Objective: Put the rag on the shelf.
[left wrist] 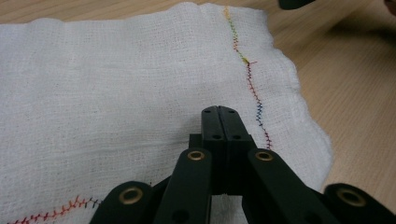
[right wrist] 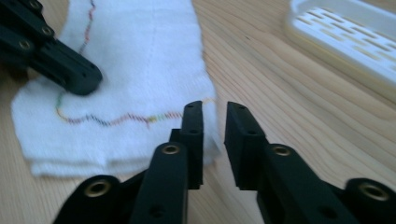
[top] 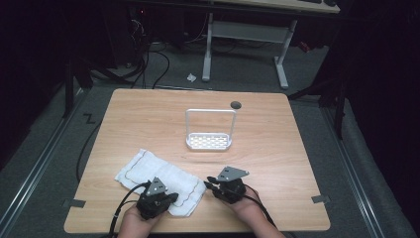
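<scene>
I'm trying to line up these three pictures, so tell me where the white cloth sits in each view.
High view: the white cloth lies at the table's near left, under the left gripper.
Left gripper view: it spreads across the left and middle, behind the shut jaws.
Right gripper view: upper left, beside the right gripper.
Shared landmark: the cloth's multicoloured stitched seam.

a wooden table (top: 277, 129) stands on grey carpet (top: 327, 148) in a dark room, a white-legged desk (top: 245, 37) behind it.
</scene>
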Available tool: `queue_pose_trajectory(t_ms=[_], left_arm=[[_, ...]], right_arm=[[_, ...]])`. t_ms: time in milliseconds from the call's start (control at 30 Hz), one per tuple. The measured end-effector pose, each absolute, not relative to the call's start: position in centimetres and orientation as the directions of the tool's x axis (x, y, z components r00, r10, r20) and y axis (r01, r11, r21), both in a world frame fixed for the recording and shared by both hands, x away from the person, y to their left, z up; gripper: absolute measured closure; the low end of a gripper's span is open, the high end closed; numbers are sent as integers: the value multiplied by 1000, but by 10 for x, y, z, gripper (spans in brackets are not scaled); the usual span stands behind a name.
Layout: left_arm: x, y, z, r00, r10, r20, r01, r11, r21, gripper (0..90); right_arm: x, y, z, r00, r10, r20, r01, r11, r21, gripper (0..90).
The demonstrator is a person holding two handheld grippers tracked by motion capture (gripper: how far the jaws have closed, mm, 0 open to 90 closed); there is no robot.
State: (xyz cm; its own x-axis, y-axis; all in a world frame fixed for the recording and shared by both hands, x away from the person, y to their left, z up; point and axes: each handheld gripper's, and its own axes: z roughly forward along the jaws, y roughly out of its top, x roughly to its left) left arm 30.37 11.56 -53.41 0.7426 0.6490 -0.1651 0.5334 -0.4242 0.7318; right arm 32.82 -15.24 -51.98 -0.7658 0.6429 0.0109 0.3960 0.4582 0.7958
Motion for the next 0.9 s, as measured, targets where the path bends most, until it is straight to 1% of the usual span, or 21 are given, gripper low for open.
queue_pose_trajectory(t_ms=[33,100,167,200,233,367,400,433,467,500,533,667,767,900], left_arm=[[304,116,-534,744,647,-167,534,-424,731,900],[304,117,-534,742,648,-172,537,-422,731,900],[302,113,-535,717,663,-213,562,-370,740,900],[302,113,-535,718,663,-210,560,-372,740,899],[304,116,-534,742,649,-167,534,-423,732,899],[305,114,-534,739,653,-166,535,-419,734,899],[303,109,-535,712,667,-218,565,-361,742,899],[306,111,-534,740,650,-173,536,-413,736,899],[306,109,-535,743,648,-170,532,-416,737,897],[304,105,-535,725,656,-208,554,-376,743,894],[306,106,-535,746,645,-168,527,-418,740,891],[306,102,-534,754,637,-160,518,-427,741,858],[308,103,-534,759,630,-167,518,-427,741,856],[308,103,-535,761,626,-172,519,-426,741,856]], right_arm=[[331,-149,-521,-769,639,26,404,454,794,823],[339,-137,-526,-773,634,14,409,483,774,854],[343,-132,-531,-773,634,14,422,498,757,878],[343,-131,-533,-775,632,9,424,509,749,886],[341,-131,-534,-778,629,-3,415,517,748,899],[324,-142,-535,-772,635,32,439,495,750,900],[319,-145,-535,-771,635,41,443,490,751,900],[312,-149,-535,-769,637,53,452,484,749,900],[304,-153,-535,-770,636,57,455,484,747,900],[298,-155,-535,-773,632,51,451,491,745,900],[293,-157,-535,-771,634,56,456,490,743,900],[282,-160,-532,-781,622,64,450,488,748,897],[292,-158,-527,-779,624,62,441,475,761,894],[324,-144,-521,-767,640,44,435,469,769,900]])
